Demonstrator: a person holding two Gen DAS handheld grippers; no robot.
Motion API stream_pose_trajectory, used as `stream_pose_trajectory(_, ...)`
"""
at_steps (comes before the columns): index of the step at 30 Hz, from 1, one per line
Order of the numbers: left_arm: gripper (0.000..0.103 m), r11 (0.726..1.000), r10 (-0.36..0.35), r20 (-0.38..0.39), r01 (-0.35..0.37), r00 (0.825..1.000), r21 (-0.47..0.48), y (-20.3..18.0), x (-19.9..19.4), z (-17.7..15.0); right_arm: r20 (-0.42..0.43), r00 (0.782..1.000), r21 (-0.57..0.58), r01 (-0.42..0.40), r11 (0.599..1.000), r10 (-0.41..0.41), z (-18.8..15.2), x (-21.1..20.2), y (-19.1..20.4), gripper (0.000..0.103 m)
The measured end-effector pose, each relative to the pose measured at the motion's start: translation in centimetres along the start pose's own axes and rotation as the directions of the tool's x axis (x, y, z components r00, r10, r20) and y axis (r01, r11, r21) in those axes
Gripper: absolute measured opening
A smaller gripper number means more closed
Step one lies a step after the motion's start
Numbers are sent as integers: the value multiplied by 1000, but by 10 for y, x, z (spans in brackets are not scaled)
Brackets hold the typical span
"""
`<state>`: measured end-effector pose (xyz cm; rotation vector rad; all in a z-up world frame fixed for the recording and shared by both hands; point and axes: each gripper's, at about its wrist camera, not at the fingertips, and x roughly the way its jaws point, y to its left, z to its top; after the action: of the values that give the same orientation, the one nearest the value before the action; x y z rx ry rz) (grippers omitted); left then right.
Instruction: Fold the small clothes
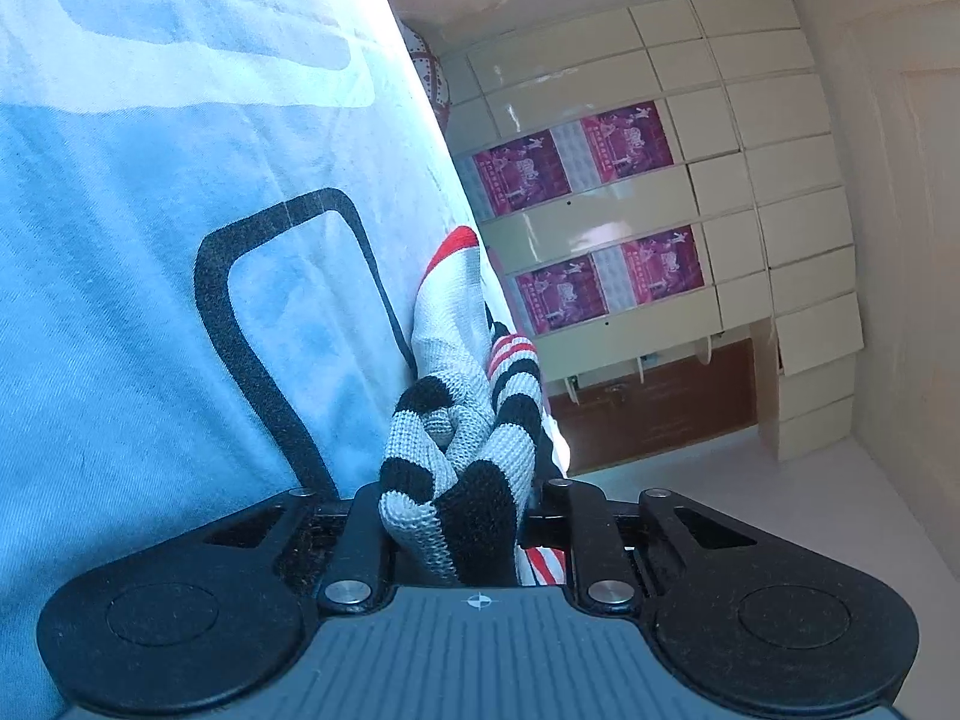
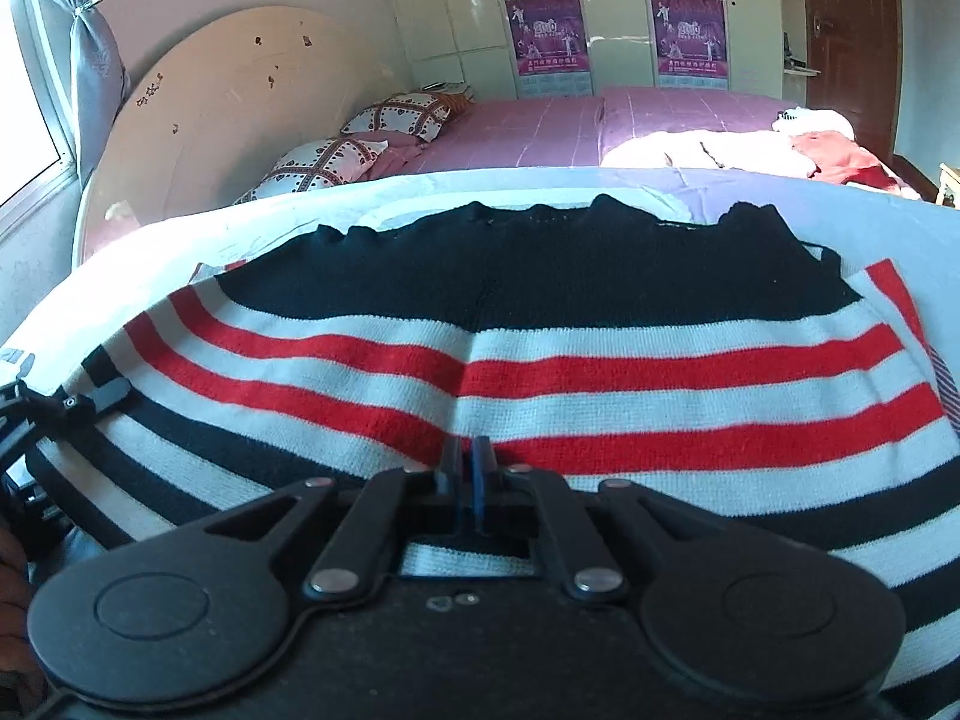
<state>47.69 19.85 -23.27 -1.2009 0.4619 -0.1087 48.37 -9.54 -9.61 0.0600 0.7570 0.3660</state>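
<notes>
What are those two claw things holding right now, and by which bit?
The left gripper pinches a bunched fold of the striped knit sweater. The right gripper looks shut over the sweater; whether it pinches fabric cannot be told.

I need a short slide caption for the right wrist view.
Right gripper, fingers closed, over a striped knit sweater spread flat on a bed.

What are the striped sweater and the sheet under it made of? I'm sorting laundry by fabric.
Striped sweater: a knit, probably wool or acrylic; rows of stitches show, matte and fuzzy. Sheet: smooth woven cloth, possibly cotton; fine weave, soft creases, printed pattern.
</notes>
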Motion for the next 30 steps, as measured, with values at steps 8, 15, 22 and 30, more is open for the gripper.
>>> stream_pose_trajectory(8, 18, 995, -18, -42, 22, 999, 97, -19, 1, 11, 2, 1000, -20, 7, 1000, -7, -1, 0, 3, 4)
stream_pose_trajectory(15, 18, 938, -63, -120, 99, 991, 332, -107, 21, 9, 8, 998, 37, -60, 998, 60, -2, 1, -13, 2)
stream_pose_trajectory(22, 18, 857, -32, -231, 146, 972, 494, -197, 57, -41, 10, 975, 246, -216, 945, 220, 5, -9, -64, 0)
stream_pose_trajectory(30, 26, 721, 297, -385, 59, 874, 691, -215, 129, -154, 237, 934, 616, -358, 702, 268, -36, -98, -213, 56)
